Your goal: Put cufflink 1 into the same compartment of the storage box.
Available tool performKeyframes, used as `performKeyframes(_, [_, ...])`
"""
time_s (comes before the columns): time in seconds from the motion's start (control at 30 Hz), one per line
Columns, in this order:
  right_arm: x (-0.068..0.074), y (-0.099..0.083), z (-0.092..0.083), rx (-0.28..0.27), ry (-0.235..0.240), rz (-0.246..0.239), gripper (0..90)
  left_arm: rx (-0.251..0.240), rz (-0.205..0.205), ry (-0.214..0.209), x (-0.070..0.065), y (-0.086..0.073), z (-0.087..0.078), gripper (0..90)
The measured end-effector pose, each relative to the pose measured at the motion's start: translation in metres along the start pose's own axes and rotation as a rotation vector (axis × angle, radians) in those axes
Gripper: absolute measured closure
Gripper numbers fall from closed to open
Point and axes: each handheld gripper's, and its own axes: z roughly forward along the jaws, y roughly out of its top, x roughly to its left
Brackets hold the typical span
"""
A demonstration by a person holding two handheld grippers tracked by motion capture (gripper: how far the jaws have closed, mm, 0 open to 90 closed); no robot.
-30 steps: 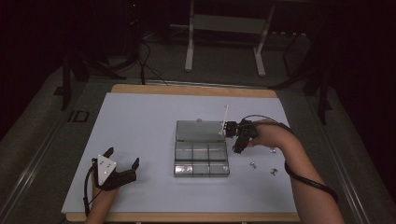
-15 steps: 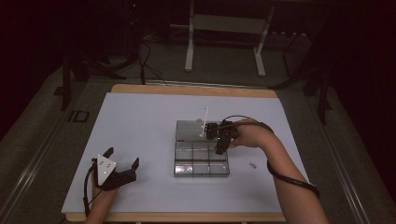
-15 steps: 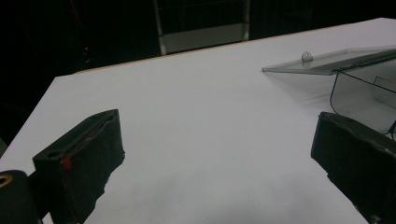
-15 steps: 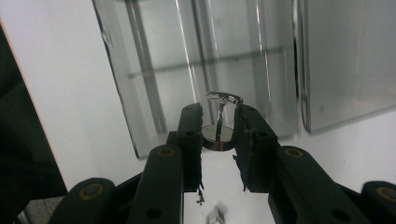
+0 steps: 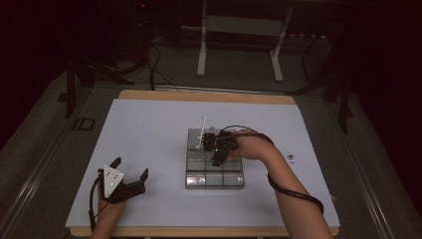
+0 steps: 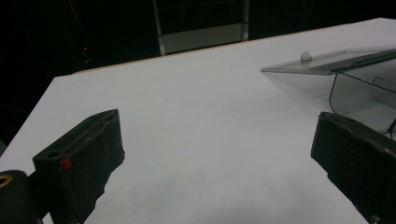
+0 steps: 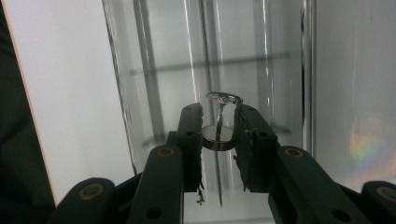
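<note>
A clear plastic compartment box [image 5: 191, 181] lies in the middle of the white table, its lid [image 6: 322, 63] folded open at the far side. My right gripper [image 5: 215, 158] hovers over the box's middle compartments. In the right gripper view it [image 7: 218, 126] is shut on a small silver metal piece [image 7: 218, 139], a disc with a thin wire loop, and the box's dividers [image 7: 163, 70] lie just below. My left gripper [image 5: 131, 167] rests at the table's front left, apart from the box. Its jaws [image 6: 219, 126] stand wide open with nothing between them.
A few tiny metal bits [image 5: 290, 158] lie on the table to the right of the box. The white table top [image 5: 149, 129] ends in a wooden edge at the back and front. Dark floor, cables and a stand lie beyond.
My right gripper has moved left with the metal piece, from the box's right edge to over its middle. The left gripper has stayed put.
</note>
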Motion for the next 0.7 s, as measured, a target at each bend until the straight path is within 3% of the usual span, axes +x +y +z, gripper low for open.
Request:
performKeyframes(0.17, [0.001, 0.011, 0.002, -0.077, -0.009, -0.003, 72.5, 0.001, 0.003, -0.002, 0.000, 0.000, 0.000, 3.4])
performKeyframes(0.3, [0.002, 0.017, 0.008, -0.079, -0.004, 0.023, 72.5, -0.001, 0.001, -0.004, 0.000, 0.000, 0.000, 3.4])
performKeyframes(0.47, [0.001, 0.020, 0.015, -0.134, -0.013, 0.026, 72.5, -0.002, 0.002, -0.005, 0.000, 0.000, 0.000, 3.4])
performKeyframes(0.53, [0.001, 0.021, 0.021, -0.182, -0.012, 0.038, 72.5, -0.002, 0.001, -0.005, 0.000, 0.000, 0.000, 3.4])
performKeyframes(0.7, [0.000, 0.023, 0.034, -0.244, -0.029, 0.033, 72.5, -0.004, 0.003, -0.009, 0.000, 0.000, 0.000, 3.4])
